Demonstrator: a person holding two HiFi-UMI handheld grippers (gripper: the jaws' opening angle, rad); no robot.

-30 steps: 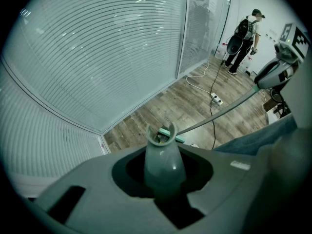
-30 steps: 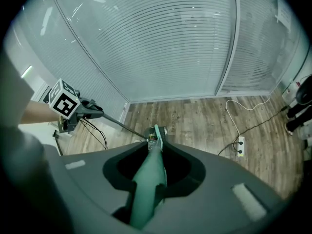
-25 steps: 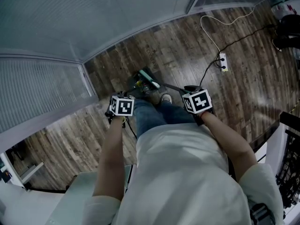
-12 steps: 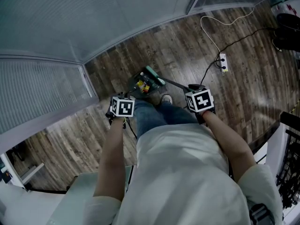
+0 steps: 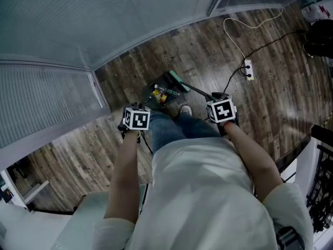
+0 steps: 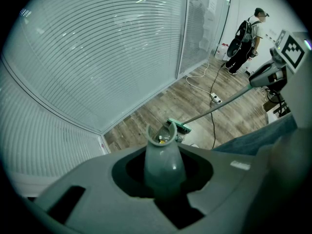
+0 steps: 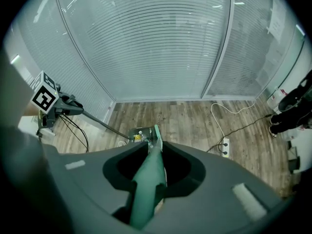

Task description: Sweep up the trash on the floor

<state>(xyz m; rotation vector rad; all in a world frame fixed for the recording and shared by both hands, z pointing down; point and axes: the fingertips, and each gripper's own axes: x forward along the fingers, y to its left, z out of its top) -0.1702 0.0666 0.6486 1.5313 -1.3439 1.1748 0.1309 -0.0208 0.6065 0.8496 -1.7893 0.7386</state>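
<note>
Left hand-held gripper [image 6: 163, 172]: I see its jaws closed tight on the grey handle of the dustpan [image 5: 152, 91].
Right hand-held gripper [image 7: 148, 179]: I see it clamped on the green handle of the broom [image 5: 177, 82].
Dustpan: on the wood floor [image 5: 208, 51], just ahead of the shoe [image 5: 184, 110], near the corner of the glass walls.
Trash [image 5: 160, 94]: small yellow and pale bits lying inside the dustpan.
Broom: green head down on the floor just beside the dustpan's mouth, handle slanting back to my right.
Power strip [image 5: 248, 69]: well apart, with a white cable.
</note>
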